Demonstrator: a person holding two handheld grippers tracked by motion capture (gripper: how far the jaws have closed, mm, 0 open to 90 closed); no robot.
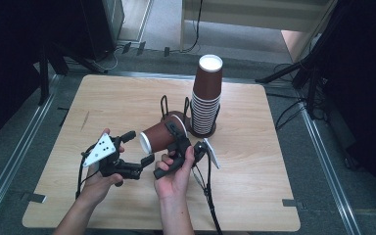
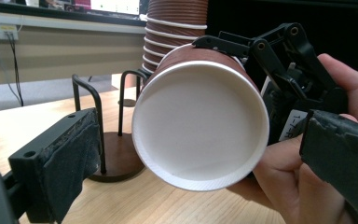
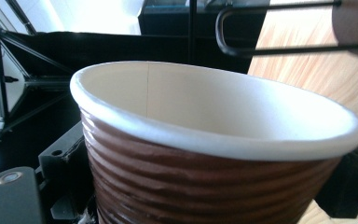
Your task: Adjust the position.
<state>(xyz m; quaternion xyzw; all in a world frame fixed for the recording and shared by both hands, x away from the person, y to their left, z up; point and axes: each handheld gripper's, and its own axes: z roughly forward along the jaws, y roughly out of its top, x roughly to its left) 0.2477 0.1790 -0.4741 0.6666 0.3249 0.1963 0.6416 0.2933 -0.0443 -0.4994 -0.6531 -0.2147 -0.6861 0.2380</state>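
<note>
Cup (image 1: 157, 138) lies sideways above the table (image 1: 254, 196), pinched by the right gripper (image 1: 176, 147); the left gripper (image 1: 134, 154) gapes wide at its mouth. Better to close gently on the rim, or it crumples.

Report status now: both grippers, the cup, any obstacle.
Right gripper shut on cup, held sideways. Left gripper open, facing cup mouth. Cup stack just behind.
</note>
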